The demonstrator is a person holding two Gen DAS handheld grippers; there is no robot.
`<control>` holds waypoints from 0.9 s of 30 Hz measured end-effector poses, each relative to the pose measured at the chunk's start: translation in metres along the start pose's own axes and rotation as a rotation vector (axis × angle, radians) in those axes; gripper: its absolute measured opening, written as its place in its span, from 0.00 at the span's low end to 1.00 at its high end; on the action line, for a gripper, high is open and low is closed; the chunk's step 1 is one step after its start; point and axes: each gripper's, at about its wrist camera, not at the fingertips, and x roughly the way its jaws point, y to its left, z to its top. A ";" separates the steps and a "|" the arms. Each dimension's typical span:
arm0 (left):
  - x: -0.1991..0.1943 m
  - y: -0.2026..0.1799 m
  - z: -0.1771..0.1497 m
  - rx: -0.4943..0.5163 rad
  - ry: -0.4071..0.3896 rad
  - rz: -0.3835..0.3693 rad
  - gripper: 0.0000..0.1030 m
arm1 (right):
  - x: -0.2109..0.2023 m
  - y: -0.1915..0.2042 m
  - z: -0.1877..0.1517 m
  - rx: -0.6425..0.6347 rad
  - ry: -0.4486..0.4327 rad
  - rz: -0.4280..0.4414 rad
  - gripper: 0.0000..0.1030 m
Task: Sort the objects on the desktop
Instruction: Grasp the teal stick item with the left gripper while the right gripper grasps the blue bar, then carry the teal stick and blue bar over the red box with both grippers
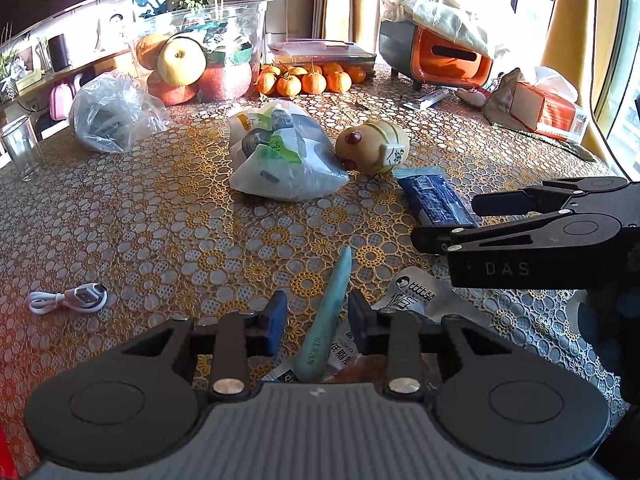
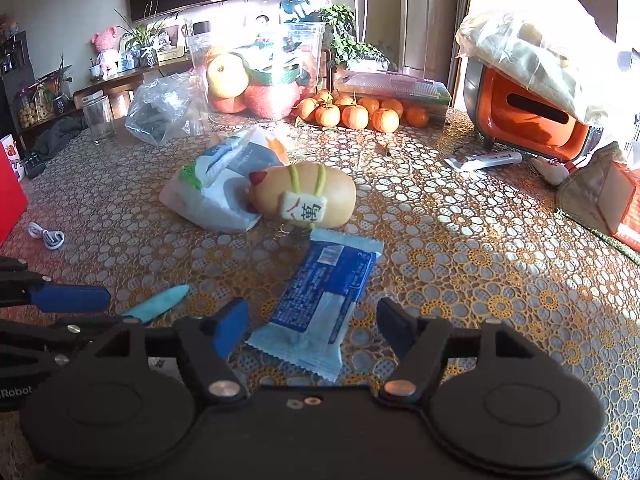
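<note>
The left gripper (image 1: 318,322) has its fingers on both sides of a thin green stick (image 1: 326,312), with small gaps, so they are not squeezing it. The stick lies on a white packet (image 1: 416,300) on the flowery table (image 1: 160,220). The right gripper (image 2: 312,326) is open around the end of a blue snack packet (image 2: 320,300). Just behind that lies a yellow plush toy (image 2: 308,196), touching a white bag (image 2: 216,196). Far back are oranges (image 2: 352,114) and a clear fruit box (image 2: 260,76).

- The pale green tapered tool (image 1: 325,316) has its near end hidden behind the gripper body.
- The white printed snack packet (image 1: 416,300) is partly covered by that tool.
- The red box (image 2: 10,184) is cut off at the picture's left edge.
</note>
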 end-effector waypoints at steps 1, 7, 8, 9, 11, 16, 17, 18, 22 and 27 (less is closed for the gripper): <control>0.001 0.000 0.000 0.002 0.000 -0.001 0.31 | 0.001 0.001 0.000 -0.001 0.000 0.005 0.70; 0.001 0.000 -0.002 0.015 -0.002 -0.018 0.30 | 0.006 0.001 0.000 0.015 0.002 0.002 0.68; 0.001 -0.001 -0.003 0.022 -0.006 -0.021 0.29 | 0.006 0.001 0.000 0.015 0.001 0.001 0.68; 0.000 -0.003 -0.004 0.035 -0.008 -0.020 0.22 | 0.006 0.001 0.000 0.014 -0.002 -0.003 0.65; 0.000 -0.008 -0.004 0.063 -0.010 -0.005 0.12 | 0.005 0.001 0.000 0.010 -0.007 -0.009 0.55; -0.001 -0.006 -0.005 0.038 -0.015 -0.014 0.11 | 0.003 -0.002 0.001 0.015 -0.010 -0.008 0.41; -0.001 -0.006 -0.005 0.034 -0.014 -0.017 0.11 | 0.002 -0.002 0.001 0.016 -0.009 -0.008 0.41; -0.002 -0.006 -0.005 0.030 -0.013 -0.019 0.10 | 0.001 -0.002 0.001 0.016 -0.011 -0.010 0.41; -0.006 -0.002 -0.005 -0.003 -0.018 -0.027 0.10 | -0.006 -0.003 0.002 0.016 -0.022 0.008 0.37; -0.014 0.003 -0.005 -0.044 -0.021 -0.029 0.10 | -0.015 -0.007 0.002 0.042 -0.020 0.033 0.36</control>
